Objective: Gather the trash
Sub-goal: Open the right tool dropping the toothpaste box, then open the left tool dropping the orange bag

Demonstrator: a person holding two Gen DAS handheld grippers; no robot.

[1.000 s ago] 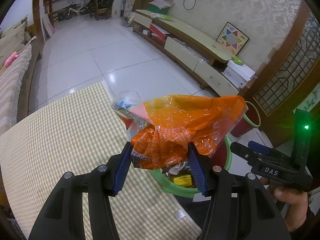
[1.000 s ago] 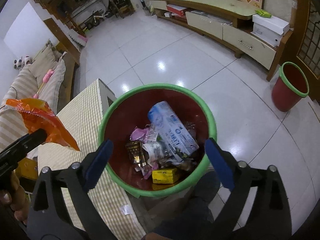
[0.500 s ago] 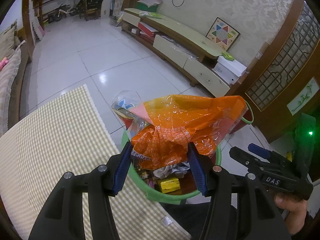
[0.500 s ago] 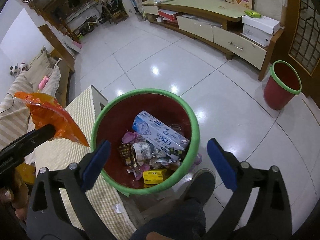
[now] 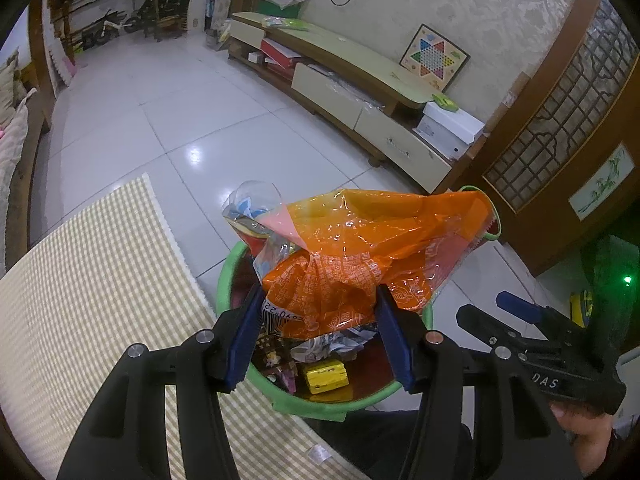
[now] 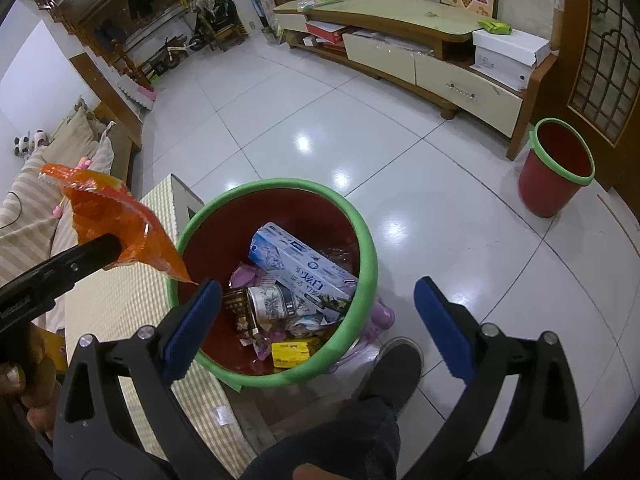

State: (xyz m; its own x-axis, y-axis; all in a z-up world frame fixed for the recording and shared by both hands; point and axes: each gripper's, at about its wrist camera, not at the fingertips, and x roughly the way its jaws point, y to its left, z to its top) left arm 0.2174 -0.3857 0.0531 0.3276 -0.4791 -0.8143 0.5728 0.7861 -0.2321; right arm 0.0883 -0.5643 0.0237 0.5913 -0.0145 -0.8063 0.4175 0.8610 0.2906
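My left claw (image 5: pixel 318 328) is clamped on a crinkled, glossy orange plastic wrapper (image 5: pixel 360 256), its blue ribbed pads pinching the film's lower folds, with a clear cellophane scrap bunched at its far left edge. The wrapper hangs above the round red plastic bin with a green rim (image 6: pixel 370 256), just right of the table under its yellow-checked woven cloth (image 5: pixel 100 280). My right claw (image 6: pixel 318 326) is spread wide with nothing between its pads. Only the right wrist view shows the bin's contents plainly: a long pale-blue cardboard box (image 6: pixel 304 270), a small metal can (image 6: pixel 266 302), a yellow packet (image 6: pixel 290 354). It also shows a second red bin (image 6: pixel 556 168) on the glossy white tiled floor (image 6: pixel 360 128), far right.
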